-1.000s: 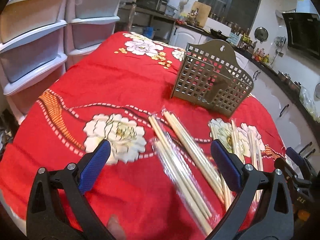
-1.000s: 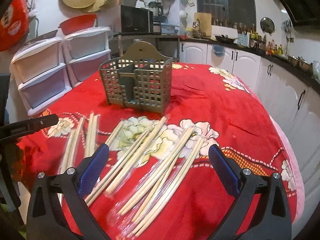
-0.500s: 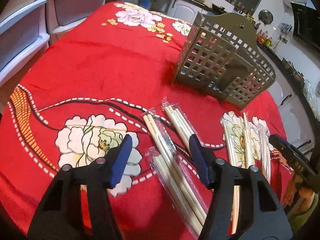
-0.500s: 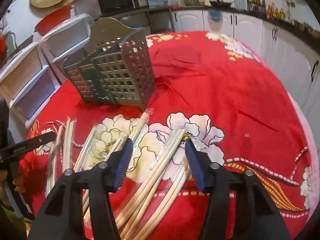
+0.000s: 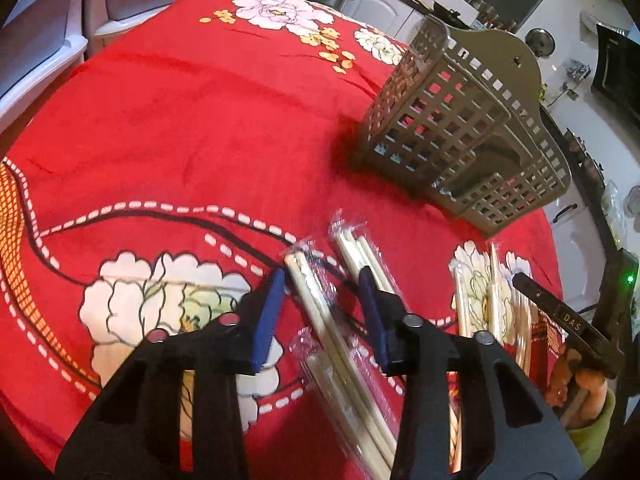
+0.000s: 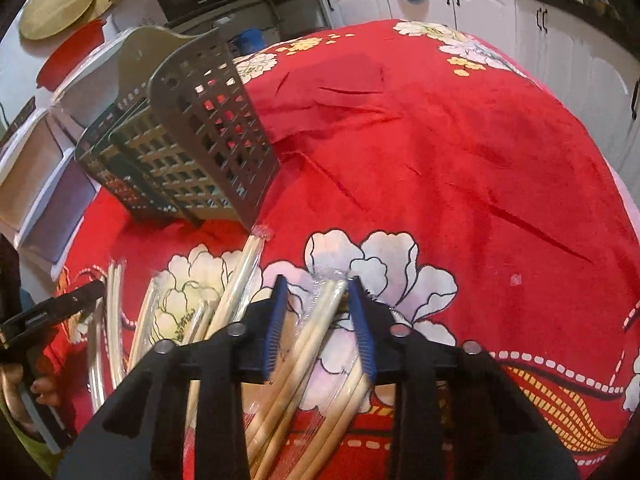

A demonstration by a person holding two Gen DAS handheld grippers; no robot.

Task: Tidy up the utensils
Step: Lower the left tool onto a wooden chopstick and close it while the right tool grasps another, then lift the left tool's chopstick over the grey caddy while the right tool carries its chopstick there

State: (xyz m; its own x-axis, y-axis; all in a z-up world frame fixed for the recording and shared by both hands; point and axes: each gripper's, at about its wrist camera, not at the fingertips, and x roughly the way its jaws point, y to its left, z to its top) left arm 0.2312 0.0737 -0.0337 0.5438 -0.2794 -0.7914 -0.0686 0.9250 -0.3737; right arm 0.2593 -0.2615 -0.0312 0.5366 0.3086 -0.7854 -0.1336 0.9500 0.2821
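Left gripper (image 5: pixel 322 300), right gripper (image 6: pixel 318 308): each closing astride a wrapped chopstick pack (image 5: pixel 320 312), not yet clamped; pack's length runs along the fingers.

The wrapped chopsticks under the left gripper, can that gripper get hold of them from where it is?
Probably yes. The left gripper already straddles one wrapped chopstick pair, its jaws closing with the pair between them and nothing in the way. The neighbouring pair lies close beside the far finger and might get nudged.

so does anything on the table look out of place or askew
Yes: the wrapped chopsticks lie scattered at mixed angles on the red cloth instead of standing in the grey holder. The holder itself sits upright, seemingly empty, nothing spilled or broken.
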